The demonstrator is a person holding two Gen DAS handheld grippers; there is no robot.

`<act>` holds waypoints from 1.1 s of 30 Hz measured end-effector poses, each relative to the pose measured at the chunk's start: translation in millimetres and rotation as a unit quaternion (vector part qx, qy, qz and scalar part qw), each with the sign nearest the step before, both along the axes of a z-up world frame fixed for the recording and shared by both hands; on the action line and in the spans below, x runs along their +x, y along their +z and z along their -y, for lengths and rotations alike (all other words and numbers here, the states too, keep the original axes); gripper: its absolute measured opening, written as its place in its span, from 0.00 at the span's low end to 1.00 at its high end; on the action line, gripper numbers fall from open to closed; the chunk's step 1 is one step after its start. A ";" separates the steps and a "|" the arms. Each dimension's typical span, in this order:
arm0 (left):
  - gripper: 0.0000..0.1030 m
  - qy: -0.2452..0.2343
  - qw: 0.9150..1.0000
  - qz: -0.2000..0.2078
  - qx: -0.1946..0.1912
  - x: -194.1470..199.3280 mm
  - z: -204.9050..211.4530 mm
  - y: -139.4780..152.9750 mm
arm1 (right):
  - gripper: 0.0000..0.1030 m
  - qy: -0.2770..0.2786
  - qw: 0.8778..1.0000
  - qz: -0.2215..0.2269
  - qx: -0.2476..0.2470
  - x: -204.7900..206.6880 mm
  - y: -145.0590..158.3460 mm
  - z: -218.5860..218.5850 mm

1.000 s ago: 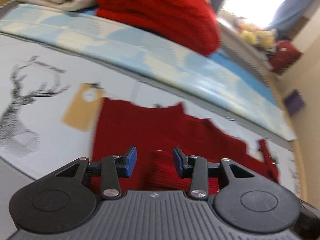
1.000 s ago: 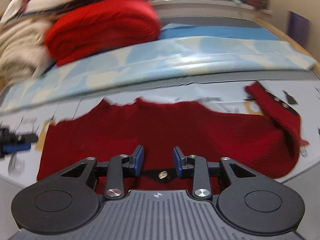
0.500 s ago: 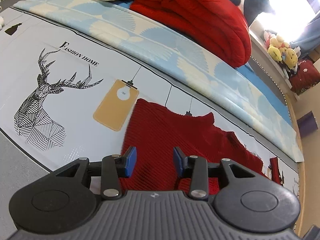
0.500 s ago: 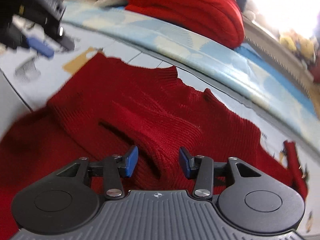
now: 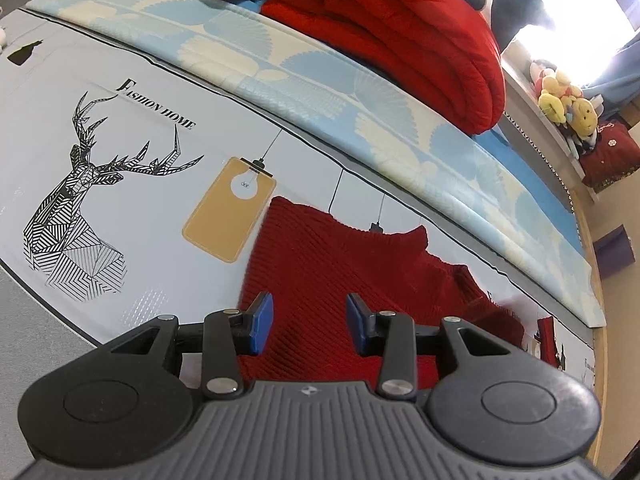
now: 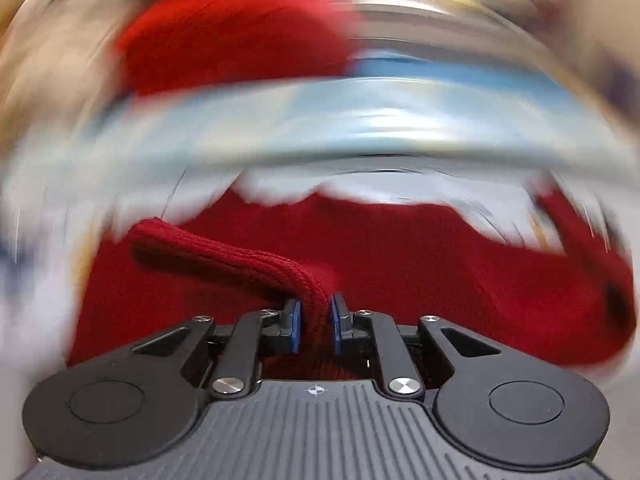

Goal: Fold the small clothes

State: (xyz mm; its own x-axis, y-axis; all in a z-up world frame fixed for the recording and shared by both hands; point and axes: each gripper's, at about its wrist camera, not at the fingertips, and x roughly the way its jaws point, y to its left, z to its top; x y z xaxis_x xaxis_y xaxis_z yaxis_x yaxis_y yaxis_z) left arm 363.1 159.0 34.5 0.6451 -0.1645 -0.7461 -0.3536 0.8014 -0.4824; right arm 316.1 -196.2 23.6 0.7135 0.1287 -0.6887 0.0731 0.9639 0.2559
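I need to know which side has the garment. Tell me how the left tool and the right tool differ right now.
The left tool is open with nothing between its pads; the right tool is shut on a ridge of the red sweater. The left tool hovers over the flat sweater near its edge; the right tool lifts a fold. The left view is sharp; the right is motion-blurred. Both have blue pads.

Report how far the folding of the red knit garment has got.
Early stage. Done: the red knit garment lies spread on the printed mat. In hand: the right claw is shut on a ribbed edge of it, the view blurred by motion. Left: the left claw hangs open above it, and no finished fold shows.
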 end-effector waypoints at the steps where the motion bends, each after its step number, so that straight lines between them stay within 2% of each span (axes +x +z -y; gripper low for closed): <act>1: 0.42 -0.001 1.000 0.000 0.001 0.2 0.5 0.1 | 0.15 -0.036 0.998 -0.014 0.044 -0.5 -2.5 13.8; 3: 0.42 -0.003 1.000 0.000 0.003 0.2 1.9 0.2 | 0.16 -0.089 0.989 -0.059 0.105 -0.2 -15.9 35.6; 7: 0.42 -0.005 1.000 -0.004 0.006 0.5 2.6 -1.4 | 0.26 -0.141 0.970 -0.129 0.153 2.1 -45.4 54.9; 8: 0.42 -0.004 1.000 -0.005 0.006 0.8 2.4 -1.6 | 0.33 -0.150 0.965 -0.140 0.166 2.0 -50.2 56.3; 10: 0.42 -0.004 1.000 -0.007 0.006 1.3 2.9 -2.0 | 0.36 -0.172 0.956 -0.147 0.186 1.3 -56.9 62.3; 14: 0.42 -0.011 1.000 -0.008 0.007 2.2 6.1 -2.3 | 0.37 -0.200 0.946 -0.157 0.201 1.9 -70.3 74.7; 15: 0.42 -0.013 1.000 -0.008 0.008 2.5 6.7 -2.5 | 0.33 -0.205 0.944 -0.160 0.205 0.8 -74.3 77.2; 16: 0.42 -0.014 1.000 -0.008 0.008 2.5 6.9 -2.7 | 0.24 -0.206 0.942 -0.162 0.210 0.7 -77.5 79.7; 17: 0.42 -0.014 1.000 -0.009 0.008 2.7 6.4 -3.1 | 0.11 -0.202 0.941 -0.158 0.220 0.3 -79.7 81.5; 19: 0.42 -0.012 1.000 -0.009 0.007 3.2 4.7 -3.5 | 0.10 -0.202 0.945 -0.127 0.226 -4.3 -71.9 81.5; 22: 0.42 -0.013 1.000 -0.008 0.007 3.4 4.4 -3.4 | 0.10 -0.166 0.962 -0.069 0.204 -3.3 -50.6 72.1; 23: 0.42 -0.014 1.000 -0.008 0.007 3.0 5.0 -3.4 | 0.11 -0.158 0.966 -0.076 0.190 -0.1 -50.5 70.6; 25: 0.42 -0.016 1.000 -0.009 0.008 3.2 6.4 -3.7 | 0.15 -0.148 0.965 -0.137 0.169 9.6 -64.0 69.8; 27: 0.42 -0.018 1.000 -0.010 0.009 3.3 6.8 -4.0 | 0.28 -0.181 0.950 -0.189 0.171 5.6 -78.9 79.1; 28: 0.42 -0.017 1.000 -0.011 0.009 3.3 6.4 -4.0 | 0.29 -0.198 0.944 -0.194 0.178 2.0 -79.7 84.4; 30: 0.42 -0.015 1.000 -0.010 0.008 3.1 5.5 -3.4 | 0.29 -0.208 0.945 -0.175 0.182 -2.0 -67.5 92.7; 33: 0.42 -0.017 1.000 -0.010 0.009 2.8 6.1 -2.6 | 0.29 -0.221 0.952 -0.111 0.179 -5.2 -37.4 112.5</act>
